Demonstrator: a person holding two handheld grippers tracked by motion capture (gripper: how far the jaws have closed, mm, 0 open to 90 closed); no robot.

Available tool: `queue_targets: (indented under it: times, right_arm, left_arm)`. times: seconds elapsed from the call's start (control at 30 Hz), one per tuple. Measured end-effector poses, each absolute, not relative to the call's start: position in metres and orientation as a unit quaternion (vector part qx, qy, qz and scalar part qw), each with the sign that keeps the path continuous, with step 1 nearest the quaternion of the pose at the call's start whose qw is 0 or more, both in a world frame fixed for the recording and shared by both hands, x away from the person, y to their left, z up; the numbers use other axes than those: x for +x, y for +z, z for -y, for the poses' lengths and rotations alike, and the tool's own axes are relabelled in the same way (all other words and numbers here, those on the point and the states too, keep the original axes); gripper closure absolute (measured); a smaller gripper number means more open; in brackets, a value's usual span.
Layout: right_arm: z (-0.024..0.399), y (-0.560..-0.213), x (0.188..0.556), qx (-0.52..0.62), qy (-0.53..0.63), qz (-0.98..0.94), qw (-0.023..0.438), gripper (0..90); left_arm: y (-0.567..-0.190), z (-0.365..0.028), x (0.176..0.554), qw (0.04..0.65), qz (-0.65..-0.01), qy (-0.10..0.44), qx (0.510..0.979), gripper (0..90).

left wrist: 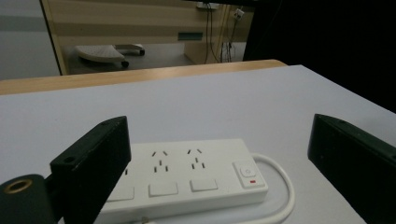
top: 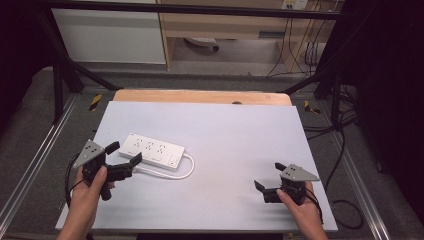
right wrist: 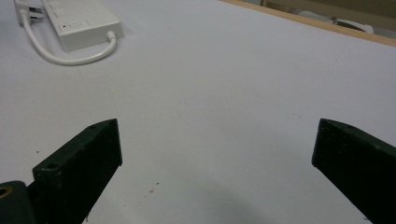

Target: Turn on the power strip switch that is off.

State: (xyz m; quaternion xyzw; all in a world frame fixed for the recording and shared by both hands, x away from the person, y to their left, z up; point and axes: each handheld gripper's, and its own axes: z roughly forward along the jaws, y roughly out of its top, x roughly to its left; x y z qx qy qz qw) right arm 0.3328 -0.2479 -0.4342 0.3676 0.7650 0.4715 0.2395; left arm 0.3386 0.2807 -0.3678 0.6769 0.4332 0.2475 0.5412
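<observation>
We've got the white power strip [top: 152, 149] lying flat on the table [top: 225, 130], sockets up, in the left half and a little nearer the front edge than the back. Its long axis runs roughly left to right, skewed so the left end sits slightly toward the back edge and the right end, the one with the switch [left wrist: 246, 173], sits slightly toward the front. From that switch end the white cord [top: 186, 170] comes out, loops round and doubles back leftward along the strip's front side, which we judge keeps the slack tidy and close to the body instead of trailing across the table. Right beside the strip's front-left part we see the left claw [top: 123, 154], jaws wide apart, holding nothing; in the left gripper view the strip lies between and just beyond the two jaws [left wrist: 187, 179], so we read this as lining up to take the strip across its short width, or the cord just in front of it — we can't tell which. The left hand [top: 90, 192] holds that gripper low near the table's left edge. Over by the front-right corner the right claw [top: 268, 178] also stands open and empty, well apart from the strip, pointing leftward over bare table, waiting, we'd guess.
</observation>
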Motion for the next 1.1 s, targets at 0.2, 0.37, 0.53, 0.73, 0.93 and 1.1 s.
queue_targets:
  times: [0.2, 0.37, 0.53, 0.73, 0.93, 1.1]
  right_arm:
    - [0.249, -0.434, 0.332, 0.369, 0.472, -0.764, 0.24, 2.1]
    - [0.249, -0.434, 0.332, 0.369, 0.472, -0.764, 0.24, 2.1]
    - [0.249, -0.434, 0.333, 0.37, 0.471, -0.764, 0.241, 2.1]
    - [0.25, -0.434, 0.333, 0.37, 0.471, -0.764, 0.241, 2.1]
    - [0.25, -0.434, 0.333, 0.372, 0.471, -0.762, 0.241, 2.1]
    - [0.252, -0.434, 0.333, 0.373, 0.471, -0.762, 0.243, 2.1]
  left_arm:
    - [-0.373, -0.291, 0.326, 0.542, -0.43, 0.251, 0.677, 6.0]
    - [-0.378, -0.299, 0.315, 0.543, -0.434, 0.253, 0.673, 6.0]
    - [-0.383, -0.306, 0.307, 0.54, -0.429, 0.258, 0.677, 5.9]
    - [-0.39, -0.317, 0.303, 0.539, -0.438, 0.26, 0.671, 5.7]
    - [-0.403, -0.322, 0.302, 0.529, -0.445, 0.258, 0.675, 5.7]
    - [-0.416, -0.32, 0.304, 0.52, -0.445, 0.247, 0.686, 5.9]
